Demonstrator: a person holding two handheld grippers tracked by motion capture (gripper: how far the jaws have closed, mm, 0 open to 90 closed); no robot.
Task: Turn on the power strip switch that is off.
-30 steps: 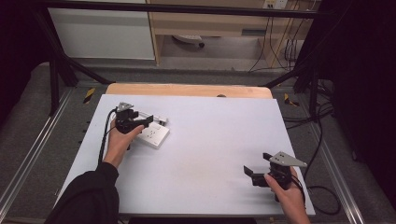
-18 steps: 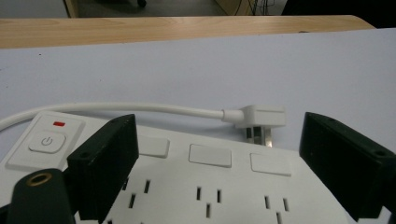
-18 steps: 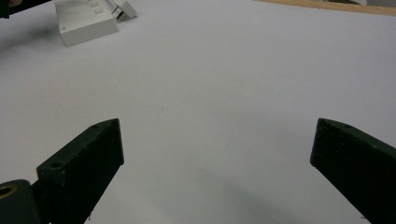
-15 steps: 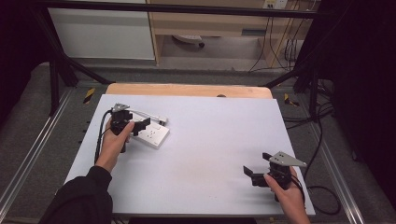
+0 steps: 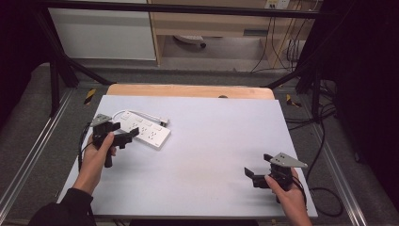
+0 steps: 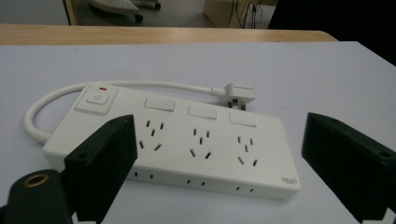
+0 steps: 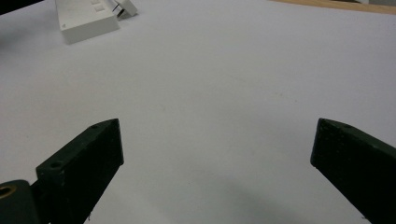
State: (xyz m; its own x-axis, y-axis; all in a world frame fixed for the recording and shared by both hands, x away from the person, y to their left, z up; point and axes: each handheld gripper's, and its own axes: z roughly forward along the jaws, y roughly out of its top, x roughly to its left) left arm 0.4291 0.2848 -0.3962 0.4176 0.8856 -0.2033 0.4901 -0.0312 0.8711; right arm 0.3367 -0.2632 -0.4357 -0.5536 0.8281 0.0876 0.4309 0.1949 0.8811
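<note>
The white power strip (image 5: 143, 131) lies flat on the grey table (image 5: 211, 155), its cord (image 6: 51, 100) looped behind it and its plug (image 6: 237, 94) resting just beyond its far edge. The left gripper (image 5: 126, 137) hovers just beside the strip's near long edge, jaws apart and just opened wider, nothing between them, likely a release. The right gripper (image 5: 250, 175) waits well apart from the strip, jaws spread over bare table.
</note>
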